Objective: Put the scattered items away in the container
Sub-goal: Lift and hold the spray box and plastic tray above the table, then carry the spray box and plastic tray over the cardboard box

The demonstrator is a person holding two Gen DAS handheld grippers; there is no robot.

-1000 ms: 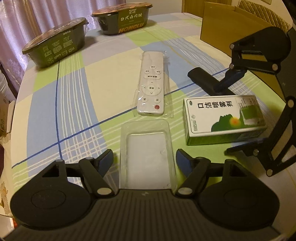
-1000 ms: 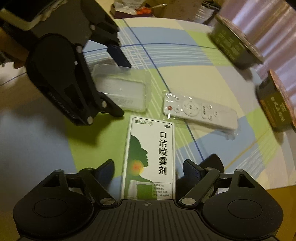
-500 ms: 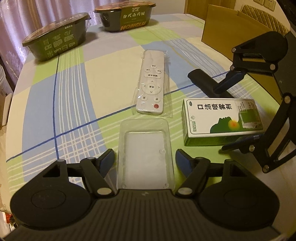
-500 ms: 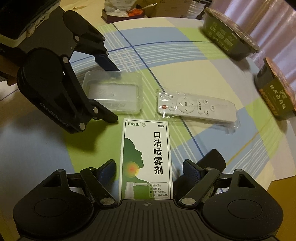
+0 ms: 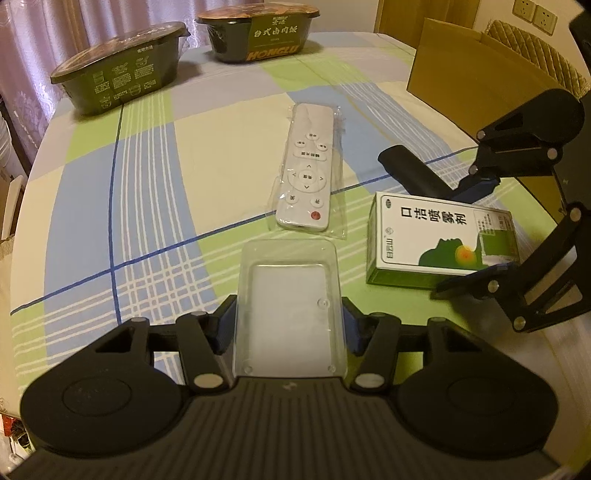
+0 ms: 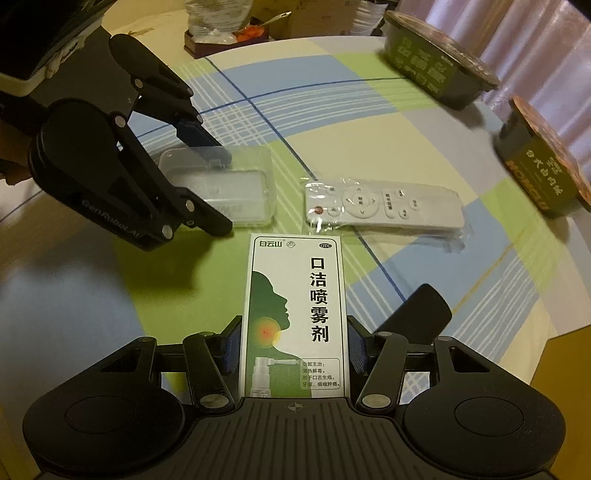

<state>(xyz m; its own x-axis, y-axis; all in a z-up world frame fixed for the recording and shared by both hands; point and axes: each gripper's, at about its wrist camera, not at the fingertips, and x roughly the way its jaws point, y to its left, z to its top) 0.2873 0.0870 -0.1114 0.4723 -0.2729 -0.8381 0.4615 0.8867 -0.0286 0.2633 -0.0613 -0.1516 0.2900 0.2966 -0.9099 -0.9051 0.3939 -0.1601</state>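
A clear plastic container (image 5: 288,280) lies on the checked tablecloth, and my left gripper (image 5: 290,328) is shut on its near end, blue pads pressed to both sides. The same container (image 6: 243,184) shows in the right wrist view between the left gripper's fingers (image 6: 210,181). A white and green spray box (image 6: 295,295) lies flat with my right gripper (image 6: 293,349) shut on its near end. From the left wrist view the box (image 5: 436,236) sits between the right gripper's fingers (image 5: 469,234). A white remote in a clear bag (image 5: 306,177) (image 6: 384,206) lies beyond both.
A black oblong object (image 5: 410,170) (image 6: 421,310) lies by the spray box. Two dark lidded food bowls (image 5: 118,81) (image 5: 258,29) stand at the table's far edge. A cardboard box (image 5: 472,70) stands off the right edge.
Both grippers moved forward and closed: the left one onto the clear container, the right one onto the spray box. One second ago both stood open around them.
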